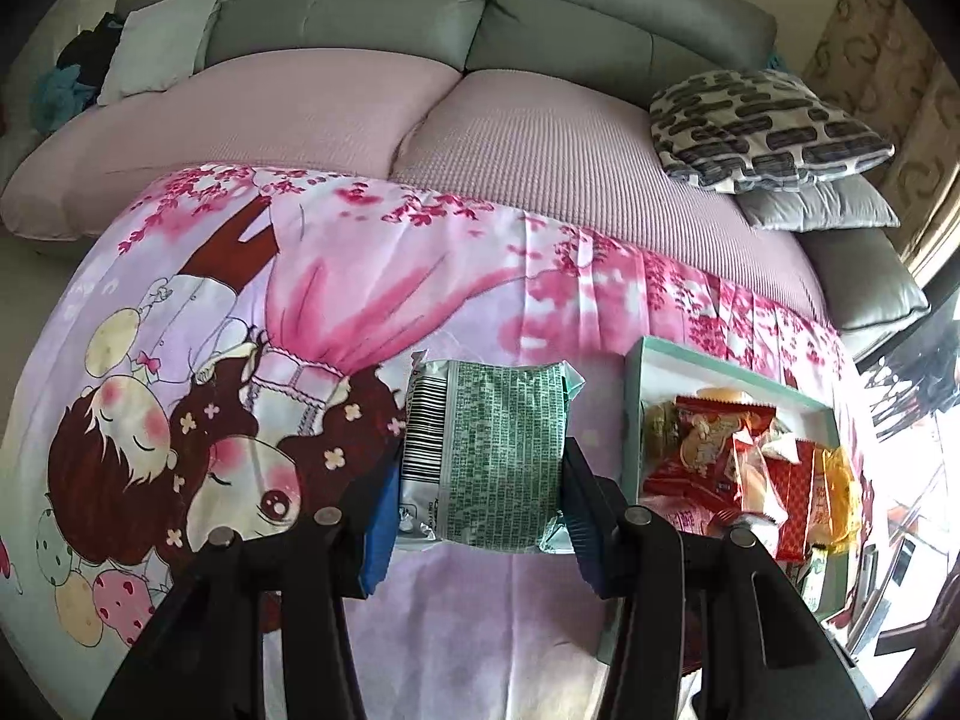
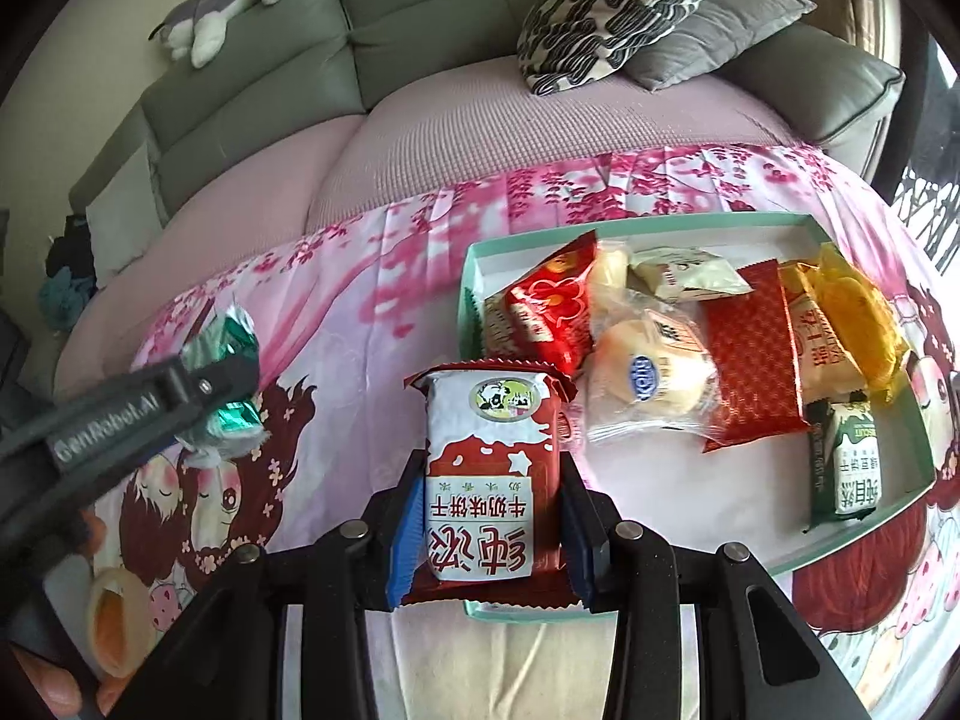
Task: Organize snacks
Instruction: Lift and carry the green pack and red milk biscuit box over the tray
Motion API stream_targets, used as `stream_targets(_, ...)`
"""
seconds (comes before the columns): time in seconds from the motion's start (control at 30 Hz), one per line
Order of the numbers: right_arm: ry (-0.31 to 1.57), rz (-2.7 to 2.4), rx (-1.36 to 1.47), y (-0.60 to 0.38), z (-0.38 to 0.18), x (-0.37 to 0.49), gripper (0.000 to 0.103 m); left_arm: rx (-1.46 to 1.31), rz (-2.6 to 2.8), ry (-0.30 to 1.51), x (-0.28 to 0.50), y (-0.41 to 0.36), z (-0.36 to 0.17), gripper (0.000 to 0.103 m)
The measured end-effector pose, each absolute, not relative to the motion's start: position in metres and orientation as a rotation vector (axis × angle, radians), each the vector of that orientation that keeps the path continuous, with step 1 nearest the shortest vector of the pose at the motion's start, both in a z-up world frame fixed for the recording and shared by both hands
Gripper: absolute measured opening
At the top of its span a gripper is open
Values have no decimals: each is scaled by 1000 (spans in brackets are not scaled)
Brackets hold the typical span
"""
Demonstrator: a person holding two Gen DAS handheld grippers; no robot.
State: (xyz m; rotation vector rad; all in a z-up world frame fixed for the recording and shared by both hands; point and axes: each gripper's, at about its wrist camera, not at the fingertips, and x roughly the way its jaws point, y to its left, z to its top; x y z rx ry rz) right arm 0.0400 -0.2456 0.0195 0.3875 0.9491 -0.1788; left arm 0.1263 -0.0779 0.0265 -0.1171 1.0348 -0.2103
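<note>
the left gripper (image 1: 483, 480) is clamped on a green and silver snack packet (image 1: 489, 456), its blue pads pressing the packet's two long sides, with the barcode end turned to the left of the view. the packet hangs above a pink cartoon cloth (image 1: 300, 300) that covers the table, clear of the tray. in the right wrist view the same left gripper (image 2: 225, 396) shows at the left edge, the crinkled green packet (image 2: 222, 378) sticking out above and below its fingers, well apart from the tray. the right gripper (image 2: 489, 510) is closed on a red and white biscuit packet (image 2: 489, 480) with chinese writing and a small cow picture; its pads squeeze both sides, and the packet sits over the near left corner of the tray. the tray (image 2: 660, 222) is a shallow mint green box lying on the cloth, to the right of the left gripper's packet. inside it lie a red packet with a flower (image 2: 549, 312), a clear wrapped bun (image 2: 648, 372), a red patterned packet (image 2: 753, 354), a yellow packet (image 2: 858, 312), a small cream packet (image 2: 690, 276) and a dark green and white packet (image 2: 846, 462) near the right rim. behind the table is a sofa (image 1: 360, 18) with a pink seat cover, and a black and white patterned cushion (image 1: 762, 126) rests on a grey cushion (image 1: 822, 204) at its right end. a plush toy (image 2: 228, 6) lies on the sofa back.
</note>
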Motion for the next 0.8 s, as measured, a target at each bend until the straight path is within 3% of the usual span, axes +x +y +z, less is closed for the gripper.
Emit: stream_targets(0.8, 863, -488, 585, -388, 15, -32, 42, 30, -416, 1002, 68, -178, 36, 50)
